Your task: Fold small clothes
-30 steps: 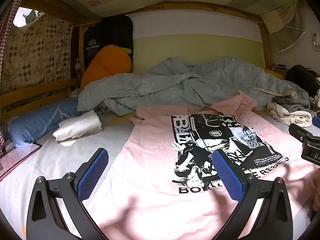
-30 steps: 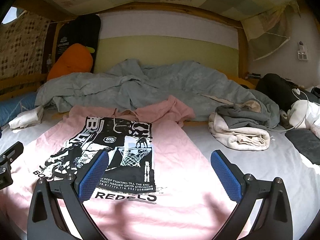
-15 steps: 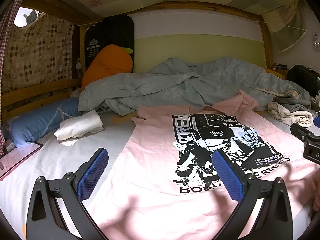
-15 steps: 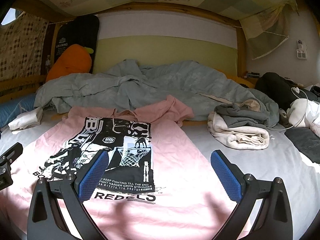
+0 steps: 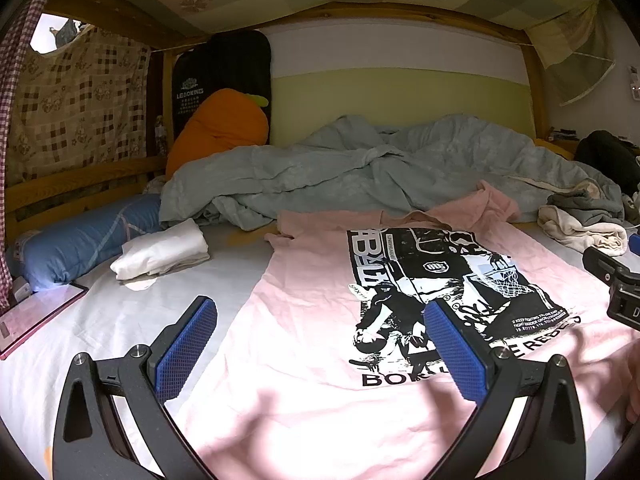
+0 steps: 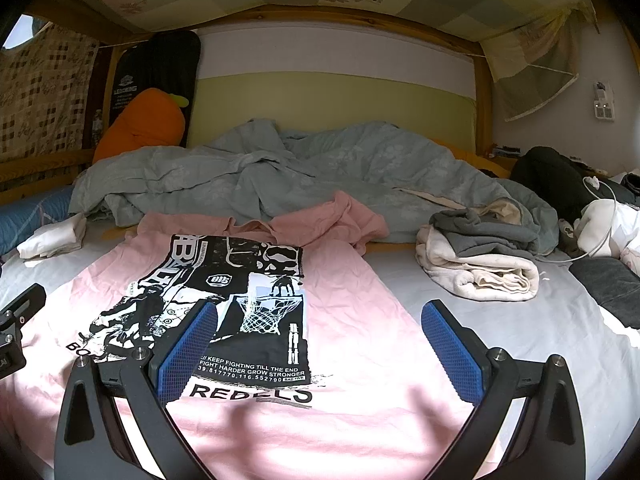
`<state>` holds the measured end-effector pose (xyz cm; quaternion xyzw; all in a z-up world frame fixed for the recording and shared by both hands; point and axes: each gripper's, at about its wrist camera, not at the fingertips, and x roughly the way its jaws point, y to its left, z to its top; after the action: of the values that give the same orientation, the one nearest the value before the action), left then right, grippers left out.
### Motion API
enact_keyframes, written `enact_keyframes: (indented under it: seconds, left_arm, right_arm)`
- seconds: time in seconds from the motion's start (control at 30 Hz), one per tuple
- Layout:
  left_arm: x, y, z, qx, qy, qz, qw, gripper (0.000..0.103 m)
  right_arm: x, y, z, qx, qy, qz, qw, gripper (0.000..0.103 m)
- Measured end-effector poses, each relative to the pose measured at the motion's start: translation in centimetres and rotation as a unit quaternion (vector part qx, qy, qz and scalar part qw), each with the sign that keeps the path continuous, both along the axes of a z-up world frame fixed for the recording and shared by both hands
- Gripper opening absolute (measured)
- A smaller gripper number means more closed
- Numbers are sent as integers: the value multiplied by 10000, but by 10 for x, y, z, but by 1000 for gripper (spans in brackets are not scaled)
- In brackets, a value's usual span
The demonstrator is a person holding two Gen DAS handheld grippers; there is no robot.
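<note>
My pink T-shirt lies print-up and flat on the white bed sheet, its 2 sleeves bunched against the grey duvet. My left gripper and right gripper both gape wide above it, holding nothing. Only the left view shows the tablet; only the right shows the white cable.
</note>
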<state>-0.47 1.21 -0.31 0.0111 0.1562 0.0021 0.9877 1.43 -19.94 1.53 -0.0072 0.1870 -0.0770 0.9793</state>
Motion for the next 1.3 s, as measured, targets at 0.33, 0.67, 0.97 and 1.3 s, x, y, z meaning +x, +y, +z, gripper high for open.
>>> enact_keyframes:
  seconds: [0.33, 0.67, 0.97, 1.3]
  left_arm:
    - [0, 0, 1, -8, 29, 2, 10000, 103]
    - [0, 0, 1, 0, -9, 5, 10000, 103]
    - [-2, 3, 1, -51, 19, 8, 10000, 103]
    - [0, 3, 2, -131, 203, 21, 9997, 103]
  right_arm:
    - [0, 0, 0, -43, 19, 6, 10000, 102]
    - [0, 0, -1, -43, -1, 4, 10000, 102]
    - [0, 0, -1, -43, -38, 5, 10000, 102]
    - [0, -2, 0, -5, -104, 1, 9999, 102]
